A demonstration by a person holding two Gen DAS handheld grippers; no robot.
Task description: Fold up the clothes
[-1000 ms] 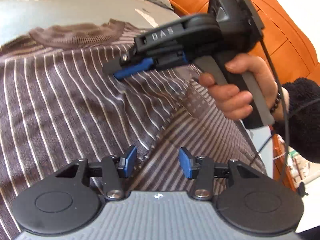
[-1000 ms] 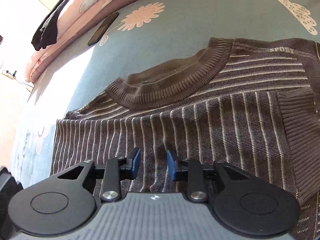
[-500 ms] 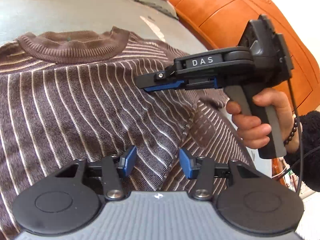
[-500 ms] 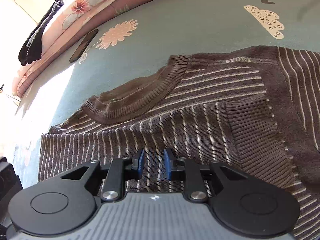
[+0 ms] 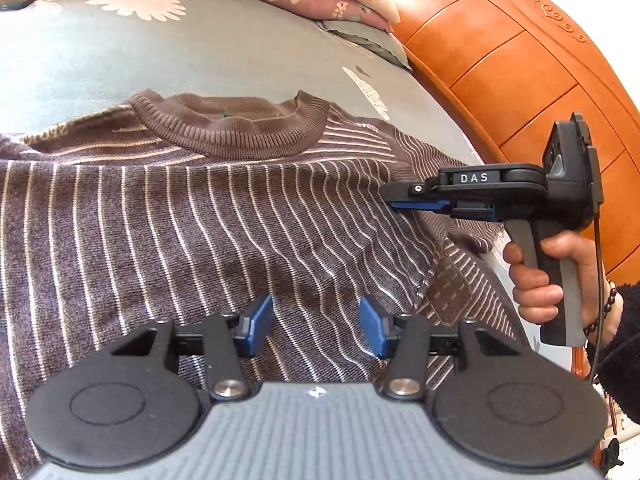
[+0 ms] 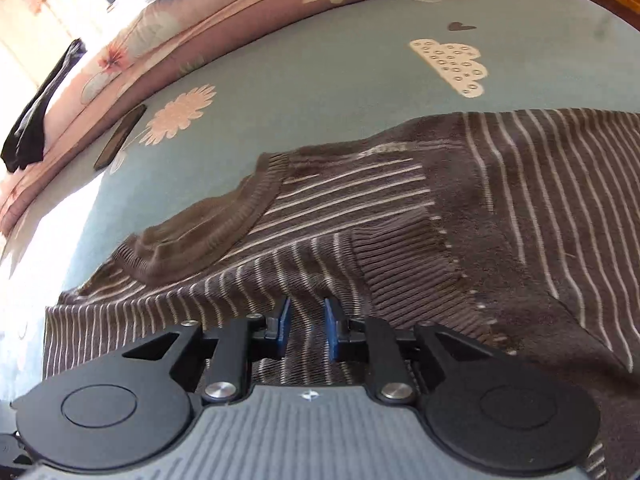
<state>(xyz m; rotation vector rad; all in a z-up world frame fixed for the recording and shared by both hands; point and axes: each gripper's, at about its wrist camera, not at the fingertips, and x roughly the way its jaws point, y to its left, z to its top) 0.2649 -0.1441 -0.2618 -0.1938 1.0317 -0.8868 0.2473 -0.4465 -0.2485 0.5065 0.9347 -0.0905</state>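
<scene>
A brown knitted sweater [image 5: 160,220] with thin pale stripes lies spread on the bed, its ribbed collar [image 5: 240,136] toward the pillows. My left gripper [image 5: 316,320] hovers open over the sweater's body, with the cloth only showing below the gap. A hand [image 5: 536,284] holds my right gripper [image 5: 394,202] at the sweater's right side, where a ridge of cloth rises to its tips. In the right wrist view the right gripper [image 6: 307,324] has its pads close together, with bunched striped fabric [image 6: 520,200] pinched at the tips. A ribbed cuff [image 6: 408,264] lies just right of it.
The blue-grey bed sheet [image 5: 200,52] has flower and cloud prints. A dark phone [image 6: 120,138] lies on it to the far left. A folded floral quilt [image 6: 240,12] and a dark garment [image 6: 36,116] are at the back. An orange wooden headboard [image 5: 520,60] bounds the right.
My right gripper's jaws narrowed, then it travelled right across the sweater, and the raised fold of cloth followed it. The collar slid left in its view. My left gripper's view tilted up.
</scene>
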